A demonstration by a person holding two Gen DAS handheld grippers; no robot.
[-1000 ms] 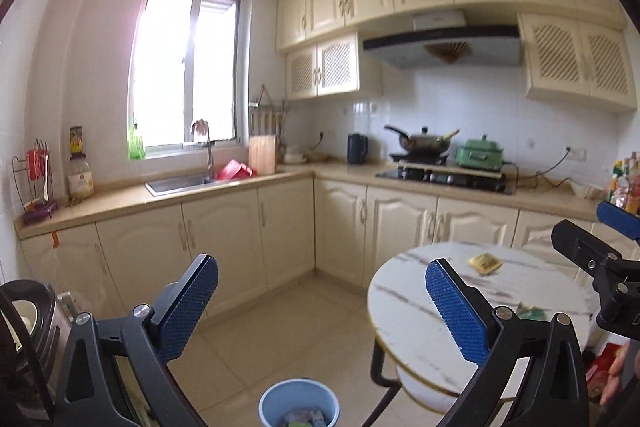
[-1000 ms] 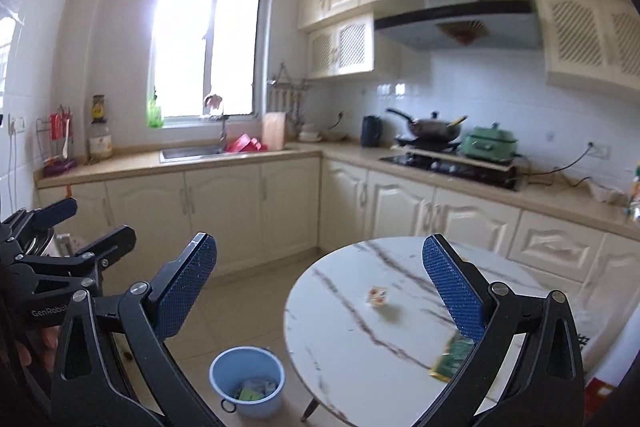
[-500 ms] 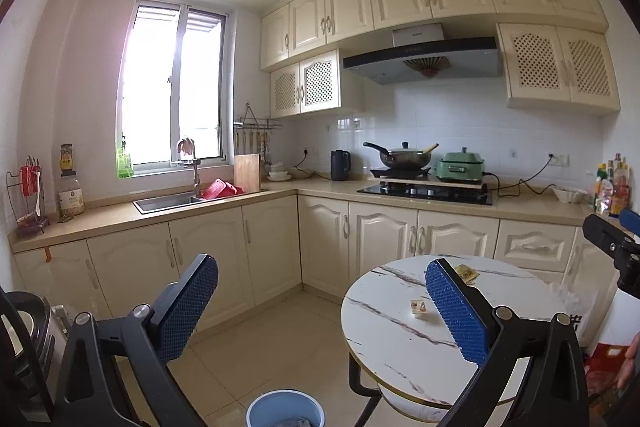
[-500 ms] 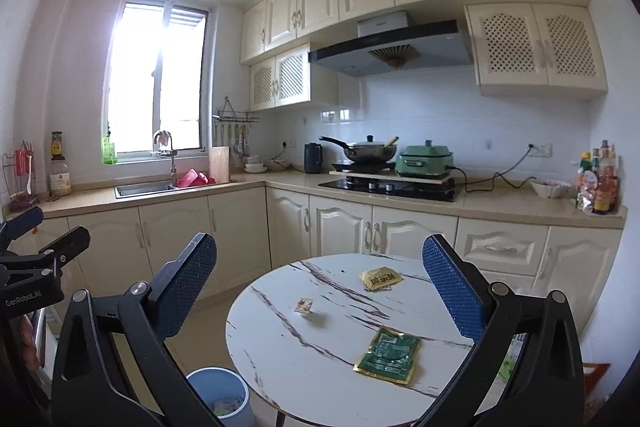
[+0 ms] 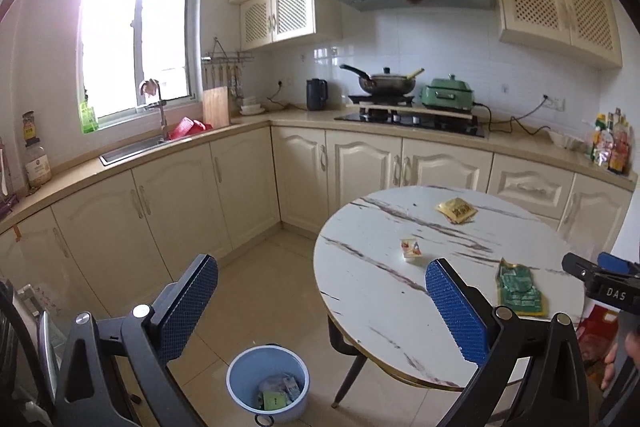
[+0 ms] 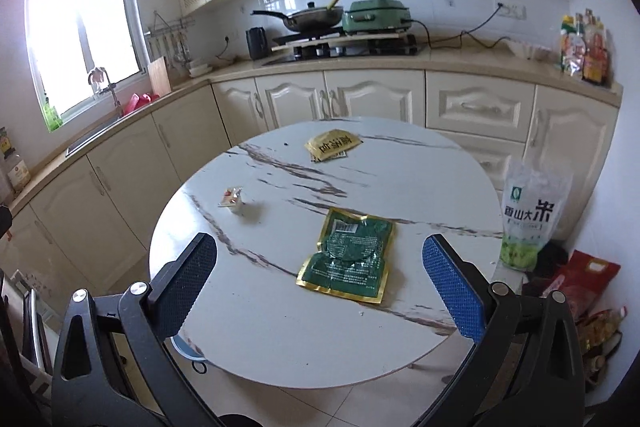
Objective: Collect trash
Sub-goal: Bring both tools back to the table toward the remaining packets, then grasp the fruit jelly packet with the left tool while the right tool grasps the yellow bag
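Note:
Three pieces of trash lie on the round white marble table (image 6: 280, 327): a green and gold wrapper (image 6: 350, 257) nearest me, a small white cup-like scrap (image 6: 233, 198) to the left, and a yellow packet (image 6: 332, 143) at the far side. My right gripper (image 6: 320, 281) is open above the table's near edge, empty, with the green wrapper between and just beyond its fingers. My left gripper (image 5: 322, 307) is open and empty over the floor left of the table (image 5: 380, 307). A blue bin (image 5: 268, 383) with some wrappers inside stands on the floor below it.
Cream cabinets and a counter with sink (image 5: 136, 147), stove and pan (image 5: 386, 83) run along the walls. A rice bag (image 6: 532, 215) and red packages (image 6: 588, 279) stand right of the table. A dark appliance (image 5: 16, 339) sits at far left. Tiled floor (image 5: 260, 287) lies between table and cabinets.
Both grippers have tilted downward and moved closer to the table, so the table and its trash fill more of the view. The bin has come back into the left view. Both stay open.

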